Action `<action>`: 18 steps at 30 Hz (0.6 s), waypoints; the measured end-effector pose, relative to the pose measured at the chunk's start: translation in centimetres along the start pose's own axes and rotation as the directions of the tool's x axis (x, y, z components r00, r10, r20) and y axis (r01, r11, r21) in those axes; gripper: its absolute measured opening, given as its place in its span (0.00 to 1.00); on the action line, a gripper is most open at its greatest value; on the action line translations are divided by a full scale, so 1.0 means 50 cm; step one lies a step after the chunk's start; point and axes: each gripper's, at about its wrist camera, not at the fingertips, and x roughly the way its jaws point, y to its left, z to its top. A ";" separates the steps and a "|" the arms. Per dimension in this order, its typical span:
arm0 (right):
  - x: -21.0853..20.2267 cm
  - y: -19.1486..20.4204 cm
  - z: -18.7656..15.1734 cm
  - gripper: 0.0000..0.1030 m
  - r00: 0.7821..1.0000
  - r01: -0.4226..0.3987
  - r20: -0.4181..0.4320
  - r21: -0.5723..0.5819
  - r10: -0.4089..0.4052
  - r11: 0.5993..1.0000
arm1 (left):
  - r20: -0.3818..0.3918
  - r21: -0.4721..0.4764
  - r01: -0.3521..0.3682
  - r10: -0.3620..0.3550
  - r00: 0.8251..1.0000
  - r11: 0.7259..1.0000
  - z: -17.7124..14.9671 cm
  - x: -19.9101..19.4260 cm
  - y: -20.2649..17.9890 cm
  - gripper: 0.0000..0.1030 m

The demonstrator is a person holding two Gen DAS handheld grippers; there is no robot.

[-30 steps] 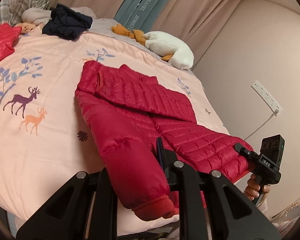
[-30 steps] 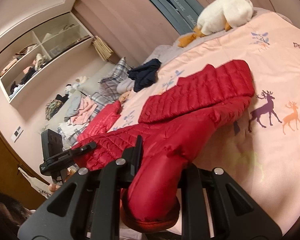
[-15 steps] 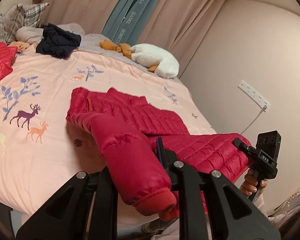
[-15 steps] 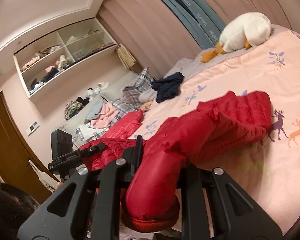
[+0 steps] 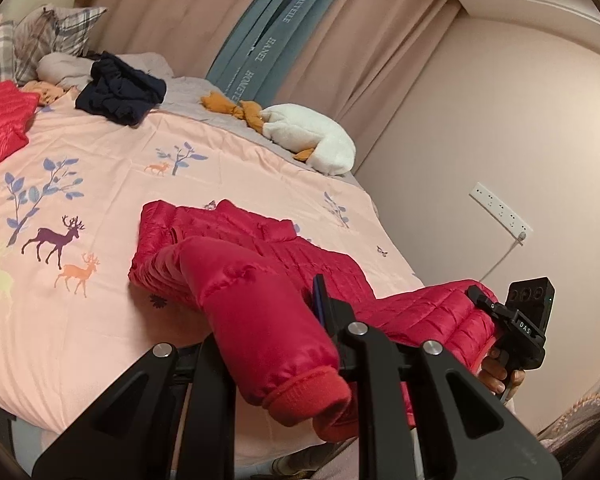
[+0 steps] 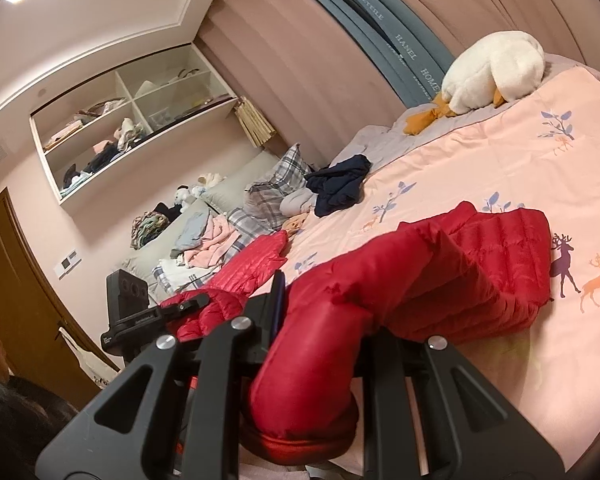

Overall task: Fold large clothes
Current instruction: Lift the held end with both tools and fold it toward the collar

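Observation:
A red quilted down jacket point(image 5: 260, 248) lies on the pink bed point(image 5: 100, 184), its collar end flat and its near end lifted off the cover. My left gripper point(image 5: 276, 320) is shut on one red sleeve near its cuff point(image 5: 316, 404). My right gripper point(image 6: 320, 340) is shut on the other sleeve, cuff point(image 6: 300, 436) hanging toward me. The jacket body point(image 6: 500, 264) bunches up behind it. Each gripper also shows in the other's view, the right one point(image 5: 516, 328) at the jacket's hem and the left one point(image 6: 140, 316) beside red fabric.
A second red jacket point(image 5: 0, 120) lies at the far left, a dark navy garment point(image 5: 120, 92) and plaid pillows point(image 5: 40, 40) at the head of the bed, a white plush goose point(image 5: 308, 140) by the curtain. A wall with a socket strip point(image 5: 500, 212) runs close on the right.
Both grippers have risen and pulled back with the sleeves. The near part of the jacket has lifted off the bed and folded up toward the collar end.

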 end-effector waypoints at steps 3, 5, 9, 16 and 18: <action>0.012 -0.011 0.011 0.17 1.000 0.005 0.008 0.011 -0.005 1.000 | -0.006 -0.005 -0.011 0.011 1.000 1.000 0.005 0.010 0.007 0.16; 0.020 -0.019 0.020 0.17 1.000 0.011 0.010 0.020 -0.011 1.000 | -0.005 -0.005 -0.016 0.016 1.000 1.000 0.011 0.014 0.009 0.17; 0.033 -0.032 0.032 0.18 1.000 0.024 0.019 0.021 -0.024 0.999 | 0.000 -0.012 -0.022 0.022 1.000 1.000 0.028 0.024 0.016 0.17; 0.064 -0.049 0.059 0.18 0.998 0.061 0.019 0.015 -0.061 0.998 | 0.002 -0.006 -0.042 0.042 0.999 0.999 0.062 0.055 0.026 0.17; 0.077 -0.058 0.070 0.18 0.997 0.075 0.024 0.015 -0.076 0.997 | 0.003 -0.007 -0.051 0.051 0.999 0.999 0.075 0.066 0.031 0.17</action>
